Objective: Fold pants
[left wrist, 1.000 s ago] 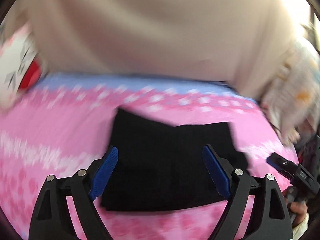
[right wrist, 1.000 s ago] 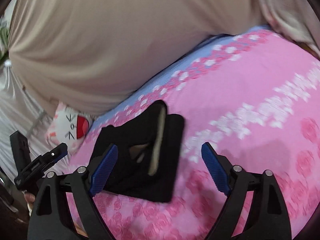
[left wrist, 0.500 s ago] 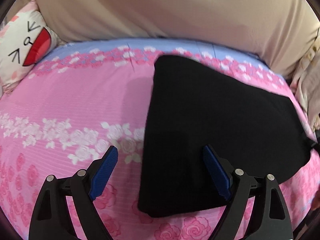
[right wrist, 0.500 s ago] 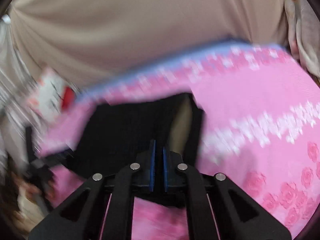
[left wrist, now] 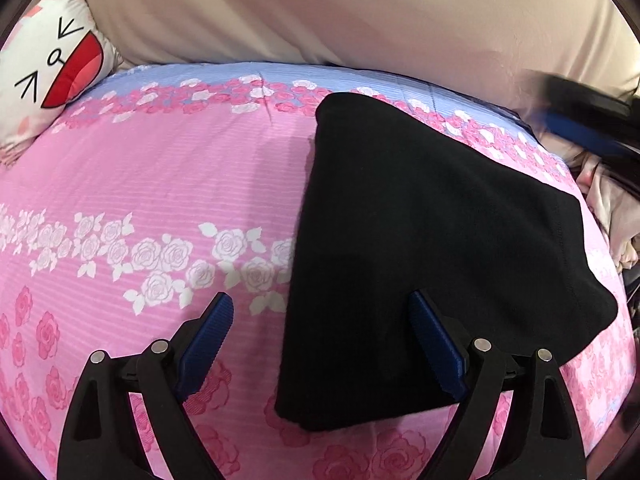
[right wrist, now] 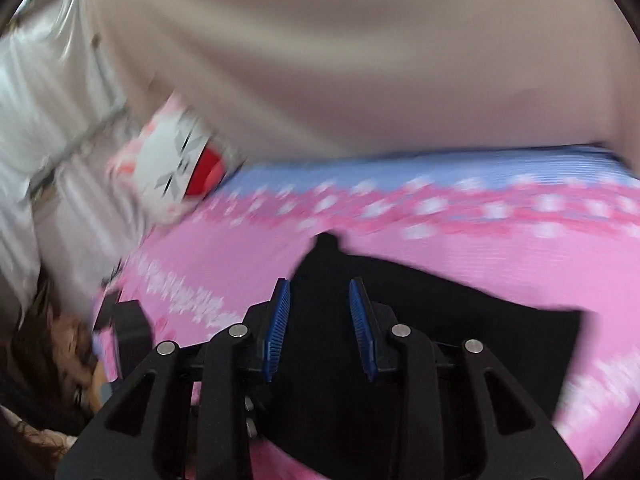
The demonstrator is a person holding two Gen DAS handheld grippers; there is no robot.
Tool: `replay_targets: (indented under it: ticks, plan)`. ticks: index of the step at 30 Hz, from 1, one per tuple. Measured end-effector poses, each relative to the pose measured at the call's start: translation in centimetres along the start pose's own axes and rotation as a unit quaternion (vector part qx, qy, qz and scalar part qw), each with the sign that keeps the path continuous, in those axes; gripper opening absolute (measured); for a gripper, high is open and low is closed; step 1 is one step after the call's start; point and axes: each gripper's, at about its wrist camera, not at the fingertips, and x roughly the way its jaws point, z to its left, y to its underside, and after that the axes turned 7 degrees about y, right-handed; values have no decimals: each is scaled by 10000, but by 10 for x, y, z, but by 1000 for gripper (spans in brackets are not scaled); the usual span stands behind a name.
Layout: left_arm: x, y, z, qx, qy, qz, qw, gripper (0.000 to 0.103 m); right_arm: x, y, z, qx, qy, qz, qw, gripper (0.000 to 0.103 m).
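The black pants (left wrist: 432, 248) lie folded into a flat block on the pink floral bedsheet (left wrist: 160, 184). My left gripper (left wrist: 320, 316) is open and empty, low over the pants' near left edge, its right finger over the cloth. In the blurred right wrist view the pants (right wrist: 460, 320) lie under my right gripper (right wrist: 320, 292), whose jaws stand partly open with nothing between them. The right gripper also shows blurred at the far right of the left wrist view (left wrist: 584, 120).
A white cushion with a red mouth (left wrist: 52, 68) lies at the bed's far left corner. A beige fabric backrest (left wrist: 320, 12) runs along the far side. Loose beige cloth (left wrist: 608, 208) sits off the bed's right edge.
The right gripper was shut half a second ago and now stands partly open; its view has swung sideways. The left gripper stays open, nearly still over the folded pants.
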Motion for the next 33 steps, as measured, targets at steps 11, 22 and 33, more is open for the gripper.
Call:
replay_targets:
  ticks: [11,22,33]
  plan:
    - [5,11,21,-78,82,65,9999,96,75,-11,9,-2,-166,539,9984,30]
    - [6,15,21,-89,224,-72,9997,97,89,-64,-15,57,240,685,9973,39]
    - [8,15,19,-81,235,-97,9996,98,127,-79,0,-825,1656,438,9818,28]
